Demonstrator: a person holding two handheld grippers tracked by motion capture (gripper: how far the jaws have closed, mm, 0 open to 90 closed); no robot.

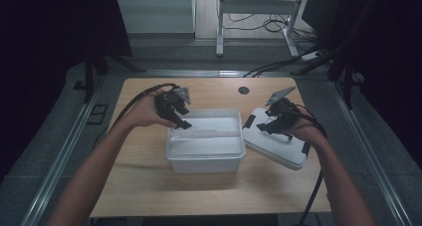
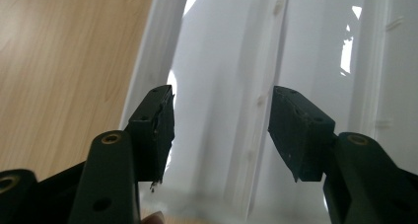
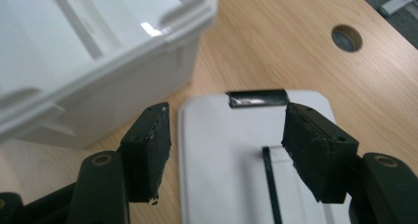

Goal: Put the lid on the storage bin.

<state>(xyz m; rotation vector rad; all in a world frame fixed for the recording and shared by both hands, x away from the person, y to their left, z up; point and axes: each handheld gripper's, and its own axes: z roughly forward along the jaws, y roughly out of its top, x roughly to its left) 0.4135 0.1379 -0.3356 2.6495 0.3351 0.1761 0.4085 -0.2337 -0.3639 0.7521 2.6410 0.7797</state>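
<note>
left tongs (image 1: 182, 117): spread wide, holding nothing, hanging over the far-left corner of the box. In the left gripper view they look straight down into it.

box (image 1: 206, 159): clear-white plastic tub sitting mid-surface, open on top, looks empty apart from a moulded ridge running across the inside. I'd guess light and fairly stiff, but the walls are glossy so probably slippery. The rolled rim (image 3: 194, 18) is the obvious place to pinch; thin walls may flex if squeezed hard.

lid (image 1: 275, 142): flat white panel lying just right of the box, almost touching it, angled a bit. Black latch (image 3: 257, 97) on its far edge, another on the right side. Light and rigid-ish I reckon, but lying flat on the wood it's awkward. An edge or a latch seems the best bet.

right tongs (image 1: 275, 126): also spread, gripping nothing, hovering right over the lid's far end.

surface (image 1: 149, 181): pale wood, cable hole at the far side.
</note>
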